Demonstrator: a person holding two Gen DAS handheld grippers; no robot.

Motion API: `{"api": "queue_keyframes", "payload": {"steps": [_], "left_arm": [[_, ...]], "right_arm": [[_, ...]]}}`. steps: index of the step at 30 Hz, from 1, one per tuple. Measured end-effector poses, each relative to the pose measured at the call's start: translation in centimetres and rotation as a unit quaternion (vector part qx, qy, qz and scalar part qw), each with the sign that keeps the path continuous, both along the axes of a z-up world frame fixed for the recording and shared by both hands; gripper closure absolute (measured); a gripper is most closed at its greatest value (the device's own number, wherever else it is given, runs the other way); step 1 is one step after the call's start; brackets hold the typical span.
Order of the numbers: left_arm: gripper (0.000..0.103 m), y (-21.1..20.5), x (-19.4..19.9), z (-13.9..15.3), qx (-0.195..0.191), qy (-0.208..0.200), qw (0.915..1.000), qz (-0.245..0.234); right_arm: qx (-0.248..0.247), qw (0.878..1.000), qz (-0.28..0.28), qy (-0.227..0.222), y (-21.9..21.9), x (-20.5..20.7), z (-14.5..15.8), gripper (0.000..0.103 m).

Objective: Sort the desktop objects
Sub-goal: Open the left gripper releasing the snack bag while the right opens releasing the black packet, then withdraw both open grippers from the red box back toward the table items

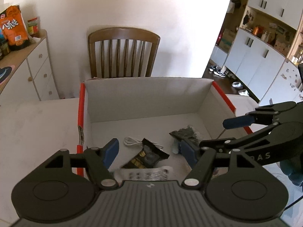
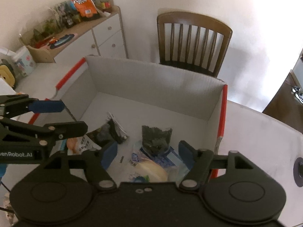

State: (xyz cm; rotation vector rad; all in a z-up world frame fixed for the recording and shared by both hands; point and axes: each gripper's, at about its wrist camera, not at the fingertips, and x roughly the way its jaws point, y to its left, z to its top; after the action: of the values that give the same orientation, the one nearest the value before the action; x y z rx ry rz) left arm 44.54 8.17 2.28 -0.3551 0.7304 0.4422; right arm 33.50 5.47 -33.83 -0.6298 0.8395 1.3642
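Note:
A white cardboard box [image 1: 142, 98] with red edges stands on the pale table. My left gripper [image 1: 149, 145] hangs open above its near left part. Under it lie a black snack packet [image 1: 146, 156], slightly blurred and free of the pads, a white cable [image 1: 132, 141] and a white printed packet [image 1: 145, 175]. My right gripper [image 2: 147, 147] is open too, over a dark green packet [image 2: 156, 138] that rests on a blue-and-white bread bag [image 2: 151, 167]. Each gripper shows in the other's view, the right gripper [image 1: 215, 132] and the left gripper [image 2: 73, 116], close together over the box [image 2: 151, 87].
A wooden chair [image 1: 123, 51] stands behind the box against the wall. A white drawer cabinet [image 2: 106, 36] at the left carries an orange snack bag [image 2: 83, 1] and jars. The table [image 1: 37, 124] runs on both sides of the box. Shoes [image 1: 219, 71] lie on the floor at the right.

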Motion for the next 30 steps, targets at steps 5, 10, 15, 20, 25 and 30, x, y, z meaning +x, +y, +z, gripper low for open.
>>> {"api": "queue_keyframes", "payload": {"steps": [5,10,15,20,25,30], "left_arm": [[0.013,-0.6,-0.5,0.6,0.001,-0.004,1.0000,-0.001],[0.000,-1.0,-1.2,1.3,0.006,-0.008,0.9999,0.004],[0.000,-1.5,-2.1,2.1,0.005,-0.010,0.9999,0.009],[0.000,-2.3,-3.1,3.0,0.009,-0.015,0.9998,0.012],[0.000,-3.1,-4.3,3.9,0.009,-0.019,0.9997,0.013],[0.000,-4.5,-5.7,4.7,0.013,-0.026,0.9996,0.008]], "right_arm": [[0.013,1.000,0.014,0.008,-0.9,0.2,0.8,0.021],[0.023,1.000,0.015,0.005,-1.9,0.2,1.4,0.015],[0.032,0.999,0.019,-0.002,-2.9,-0.2,2.3,0.012],[0.037,0.999,0.012,-0.007,-4.1,-0.3,3.1,0.009],[0.044,0.999,0.006,-0.009,-5.5,-0.9,4.3,0.008],[0.053,0.998,-0.007,-0.015,-7.0,-1.7,5.4,0.007]]}}
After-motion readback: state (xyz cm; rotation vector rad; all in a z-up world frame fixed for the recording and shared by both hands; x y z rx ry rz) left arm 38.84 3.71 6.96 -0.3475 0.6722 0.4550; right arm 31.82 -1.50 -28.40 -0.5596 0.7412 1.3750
